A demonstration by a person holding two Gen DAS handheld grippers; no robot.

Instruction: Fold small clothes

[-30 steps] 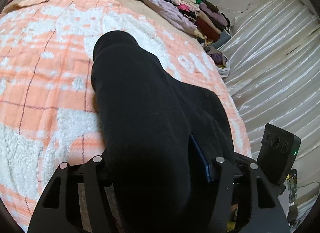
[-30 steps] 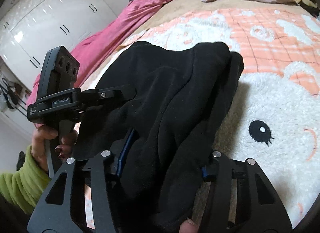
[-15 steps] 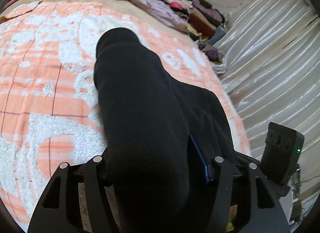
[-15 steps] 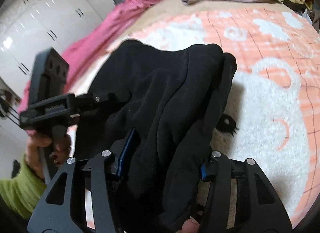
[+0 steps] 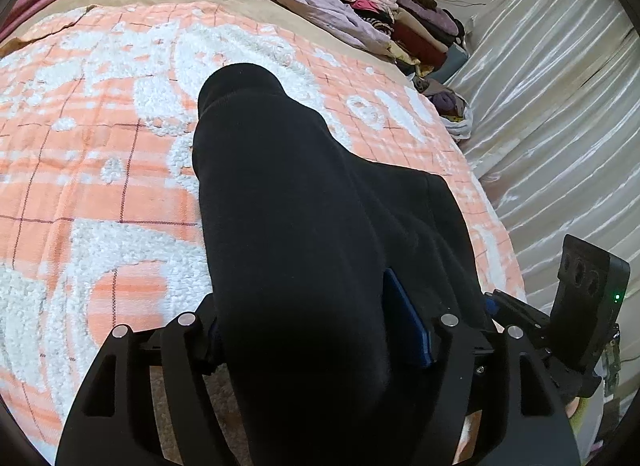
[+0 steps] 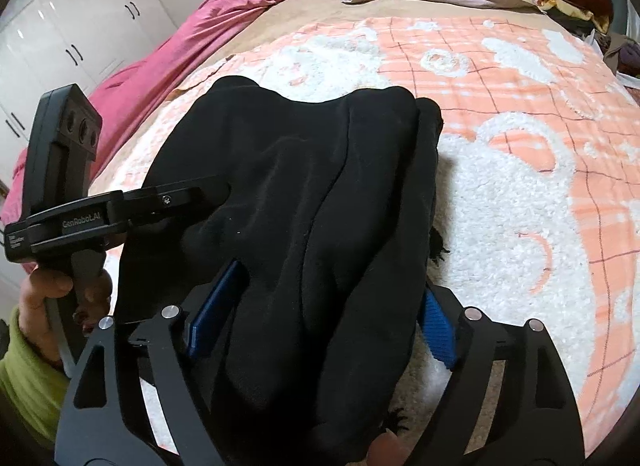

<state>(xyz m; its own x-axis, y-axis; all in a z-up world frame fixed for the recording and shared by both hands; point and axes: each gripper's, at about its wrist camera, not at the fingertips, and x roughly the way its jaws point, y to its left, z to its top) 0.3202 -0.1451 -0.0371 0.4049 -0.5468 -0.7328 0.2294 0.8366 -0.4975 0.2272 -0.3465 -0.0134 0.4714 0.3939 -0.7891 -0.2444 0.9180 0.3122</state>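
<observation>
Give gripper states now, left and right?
Left gripper: closed on the black garment.
Right gripper: closed on the same black garment.

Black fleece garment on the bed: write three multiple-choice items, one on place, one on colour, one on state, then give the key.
1. Where does the heap of mixed clothes lie?
A. at the far edge of the bed
B. under the black fleece garment
C. inside the white wardrobe

2. What colours is the fluffy checked blanket under the garment?
A. blue and grey
B. orange and white
C. green and yellow

3. How do the left gripper and right gripper stand?
A. both open, away from the garment
B. only the left holds it
C. both shut on it

Key: 1 A, the heap sits beyond the blanket; 2 B, orange checks with white pile; 3 C, black cloth fills both sets of jaws.
</observation>
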